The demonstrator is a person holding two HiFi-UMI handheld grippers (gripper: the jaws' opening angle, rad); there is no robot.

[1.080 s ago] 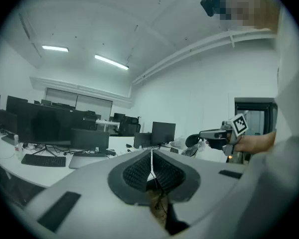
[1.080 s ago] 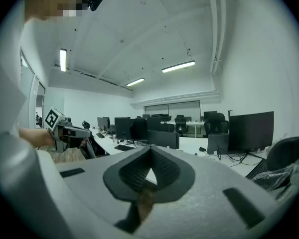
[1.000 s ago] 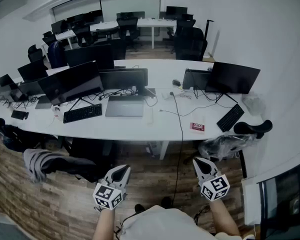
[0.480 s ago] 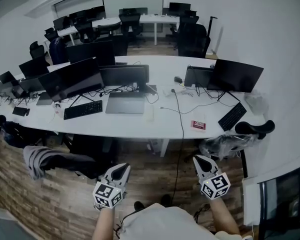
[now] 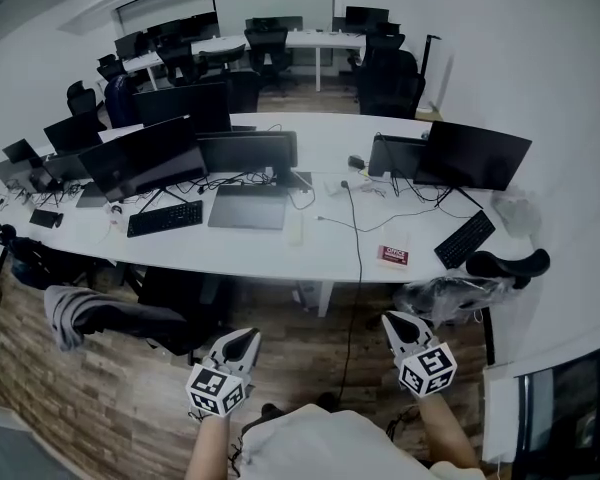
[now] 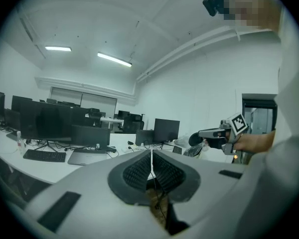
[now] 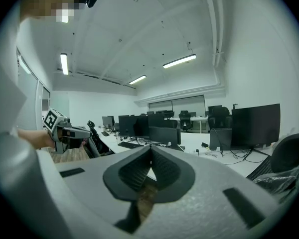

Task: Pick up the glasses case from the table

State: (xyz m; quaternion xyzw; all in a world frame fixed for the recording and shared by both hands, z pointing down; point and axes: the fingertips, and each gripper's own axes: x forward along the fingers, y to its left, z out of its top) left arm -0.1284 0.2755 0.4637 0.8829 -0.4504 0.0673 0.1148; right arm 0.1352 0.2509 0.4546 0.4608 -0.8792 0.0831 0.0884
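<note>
A small flat red thing, possibly the glasses case, lies near the front edge of the long white table, right of centre. Both grippers are held low over the wooden floor, well short of the table. My left gripper is shut with nothing between its jaws, and its ribbed pads meet along a thin line. My right gripper is shut and empty as well, pads pressed together. Each gripper view also shows the other: the right gripper and the left gripper.
On the table stand several dark monitors, a closed laptop, two keyboards and trailing cables. A chair draped with a grey garment and another chair stand before the table. More desks fill the back.
The view has shifted slightly, and the table sits a touch differently in frame. Both grippers have drifted a little toward the table, side by side, and their jaws stay shut.
</note>
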